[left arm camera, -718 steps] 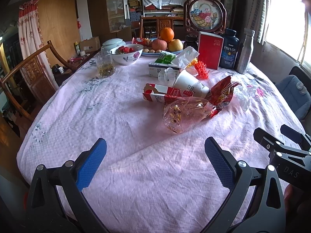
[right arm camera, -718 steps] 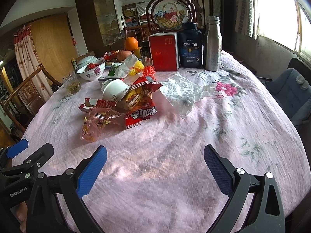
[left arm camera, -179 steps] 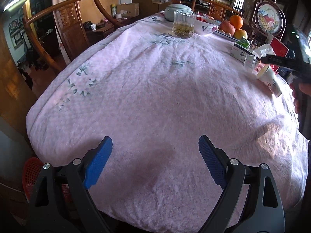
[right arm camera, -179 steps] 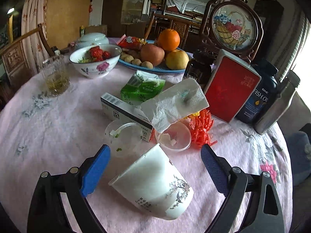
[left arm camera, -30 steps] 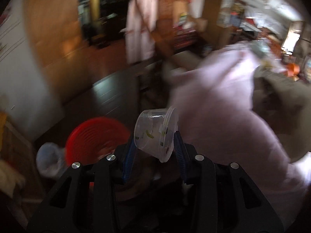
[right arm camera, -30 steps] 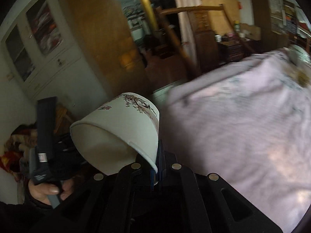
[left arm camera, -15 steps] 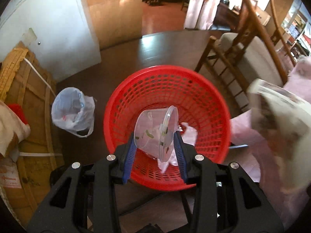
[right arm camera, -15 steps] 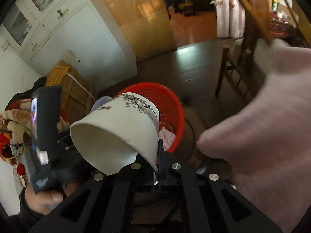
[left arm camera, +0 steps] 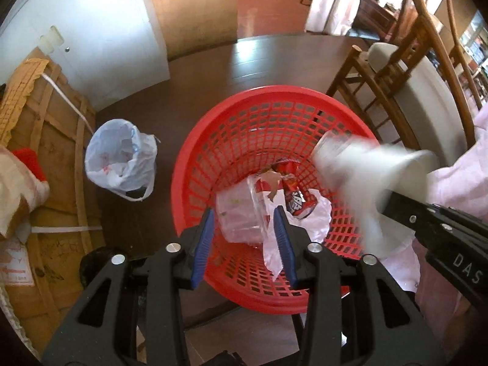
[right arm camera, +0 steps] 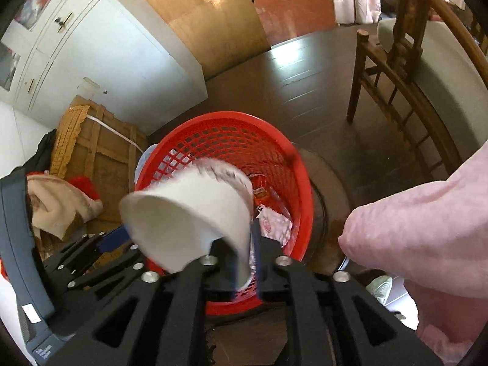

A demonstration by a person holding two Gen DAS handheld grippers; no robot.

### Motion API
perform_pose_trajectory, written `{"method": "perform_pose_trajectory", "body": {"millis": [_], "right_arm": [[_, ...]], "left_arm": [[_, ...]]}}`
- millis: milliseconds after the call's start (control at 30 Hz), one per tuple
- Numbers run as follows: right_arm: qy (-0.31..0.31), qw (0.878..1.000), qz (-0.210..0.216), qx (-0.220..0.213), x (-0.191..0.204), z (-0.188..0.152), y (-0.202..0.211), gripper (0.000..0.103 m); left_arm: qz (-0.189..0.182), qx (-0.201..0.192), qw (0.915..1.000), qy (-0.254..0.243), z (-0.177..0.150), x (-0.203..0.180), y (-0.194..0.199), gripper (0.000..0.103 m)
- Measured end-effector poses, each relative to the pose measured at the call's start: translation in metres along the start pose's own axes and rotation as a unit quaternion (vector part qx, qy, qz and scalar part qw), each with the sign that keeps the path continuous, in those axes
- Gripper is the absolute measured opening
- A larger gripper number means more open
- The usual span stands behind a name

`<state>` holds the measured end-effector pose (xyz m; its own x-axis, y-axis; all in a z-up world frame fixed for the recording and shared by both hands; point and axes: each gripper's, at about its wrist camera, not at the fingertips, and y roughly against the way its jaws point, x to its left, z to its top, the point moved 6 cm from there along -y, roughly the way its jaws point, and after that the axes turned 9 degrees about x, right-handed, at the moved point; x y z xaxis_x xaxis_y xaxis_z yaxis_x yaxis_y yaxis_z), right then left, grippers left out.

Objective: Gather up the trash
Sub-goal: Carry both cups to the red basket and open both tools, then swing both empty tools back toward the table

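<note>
While both grippers hang above the red mesh basket [left arm camera: 195, 164], the left gripper [left arm camera: 244, 238] is parted and empty, its clear plastic cup [left arm camera: 241, 213] lying among wrappers inside. The right gripper [right arm camera: 244, 262] shows a narrow gap; whether it grips the blurred white paper cup [right arm camera: 189, 213] cannot be told. A good release likely keeps the cup over the basket's centre.

Both my wrist views look steeply down, close over the basket [left arm camera: 189, 164], which both share [right arm camera: 300, 164].
</note>
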<state>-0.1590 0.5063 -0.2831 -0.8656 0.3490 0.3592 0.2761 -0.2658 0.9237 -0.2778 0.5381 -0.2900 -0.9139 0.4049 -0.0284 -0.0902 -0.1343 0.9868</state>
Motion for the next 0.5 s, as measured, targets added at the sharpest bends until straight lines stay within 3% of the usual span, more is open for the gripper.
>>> {"method": "perform_pose_trajectory", "body": {"millis": [33,200,400,467,500], "right_arm": [[0.0,1.0,-0.001,-0.006,-0.001,0.0,0.003,0.028],[0.012,1.0,0.002,-0.02,-0.005,-0.007,0.027,0.029],[0.048,0.997,-0.001,-0.055,-0.001,-0.035,0.082,0.052],[0.059,0.995,-0.013,-0.079,0.0,-0.047,0.108,0.065],[0.064,0.993,-0.018,-0.096,-0.001,-0.054,0.123,0.066]], "left_arm": [[-0.002,0.0,1.0,0.004,0.0,0.001,0.002,0.053],[-0.006,-0.018,0.9998,0.011,0.003,0.0,0.021,0.066],[-0.017,-0.041,0.999,-0.002,0.001,-0.016,0.047,0.074],[-0.025,-0.049,0.9984,-0.011,-0.002,-0.026,0.06,0.075],[-0.029,-0.054,0.998,-0.015,-0.003,-0.03,0.065,0.076]]}}
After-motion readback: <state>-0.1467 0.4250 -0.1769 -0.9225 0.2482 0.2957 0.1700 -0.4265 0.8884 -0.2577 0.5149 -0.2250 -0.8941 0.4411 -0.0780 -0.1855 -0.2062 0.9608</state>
